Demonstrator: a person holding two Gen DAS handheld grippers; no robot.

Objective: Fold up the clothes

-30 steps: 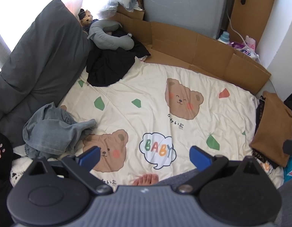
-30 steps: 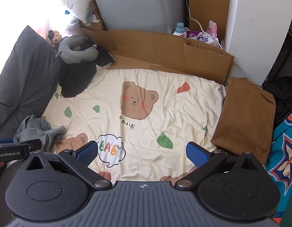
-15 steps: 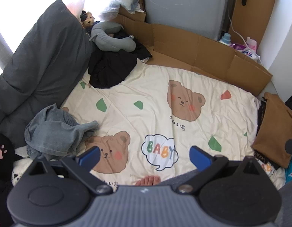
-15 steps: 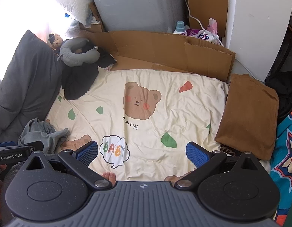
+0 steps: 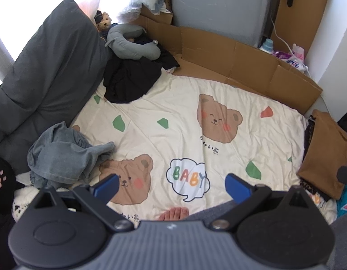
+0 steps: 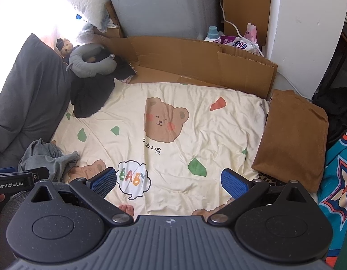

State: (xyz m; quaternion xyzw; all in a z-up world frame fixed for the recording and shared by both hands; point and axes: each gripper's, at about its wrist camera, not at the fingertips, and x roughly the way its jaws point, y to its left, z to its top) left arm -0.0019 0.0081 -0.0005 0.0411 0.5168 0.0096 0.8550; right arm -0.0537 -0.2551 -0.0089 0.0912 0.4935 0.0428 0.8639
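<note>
Closest in, the left gripper [image 5: 172,185] hangs above the bedding with its ribbed blue pads [image 5: 106,185] spread wide and nothing between them. The right gripper [image 6: 169,181] is the same: jaws far apart, gripping nothing, textured blue pads [image 6: 234,183] over the sheet. Bare toes [image 5: 174,213] peek out at the near edge, just below the left gripper.

Under both lies a cream bedsheet [image 5: 173,112], soft and lightly wrinkled, printed with brown bear faces, green and red shapes, and a white "BABY" cloud [image 5: 188,178]. At its near left corner sits a crumpled grey-blue garment [image 5: 63,155], bunched in loose folds, untouched by either gripper. On the right edge rests a flat, rectangular folded brown garment [image 6: 292,139], smooth-surfaced.

Further back on the left, a dark grey quilted duvet [image 5: 45,72] is heaped against the sheet. Beside it, a rumpled black garment [image 5: 130,78] slumps at the far left corner, with a curved grey neck pillow [image 5: 133,47] on top and a small teddy bear [image 5: 103,22] behind. Flattened corrugated cardboard [image 5: 229,60] lines the far edge, and a blue-capped detergent bottle [image 6: 212,33] stands beyond it.
</note>
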